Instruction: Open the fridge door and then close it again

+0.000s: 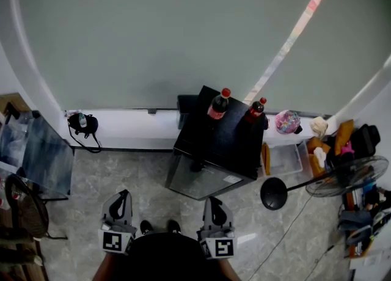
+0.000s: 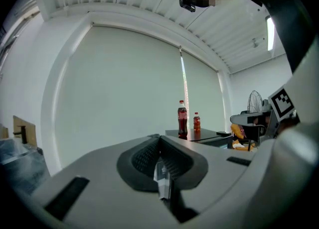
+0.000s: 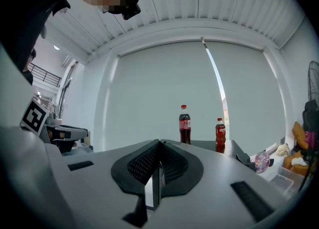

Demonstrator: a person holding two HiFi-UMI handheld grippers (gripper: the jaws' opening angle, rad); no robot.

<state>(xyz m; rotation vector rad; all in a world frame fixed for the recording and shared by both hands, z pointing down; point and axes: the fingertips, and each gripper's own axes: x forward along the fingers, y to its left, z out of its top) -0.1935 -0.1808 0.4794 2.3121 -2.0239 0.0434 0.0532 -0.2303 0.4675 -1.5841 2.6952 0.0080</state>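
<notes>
A small black fridge (image 1: 215,142) stands on the floor against the white wall ledge, its glass door (image 1: 197,182) closed and facing me. On its top stand a large cola bottle (image 1: 218,104) and a small cola bottle (image 1: 255,110). My left gripper (image 1: 122,194) is held level at the lower left, short of the fridge, jaws together and empty. The right gripper (image 1: 214,201) hangs beside it, just in front of the door, also shut and empty. The left gripper view shows its gripper (image 2: 159,137) with the bottles (image 2: 182,118) beyond. The right gripper (image 3: 159,142) points at the bottles (image 3: 185,124).
A standing fan (image 1: 346,176) with a round black base (image 1: 274,193) stands right of the fridge, next to a clear bin (image 1: 284,157) and piled clutter. A black bag (image 1: 84,124) lies on the ledge. A glass-topped table (image 1: 43,157) is at the left.
</notes>
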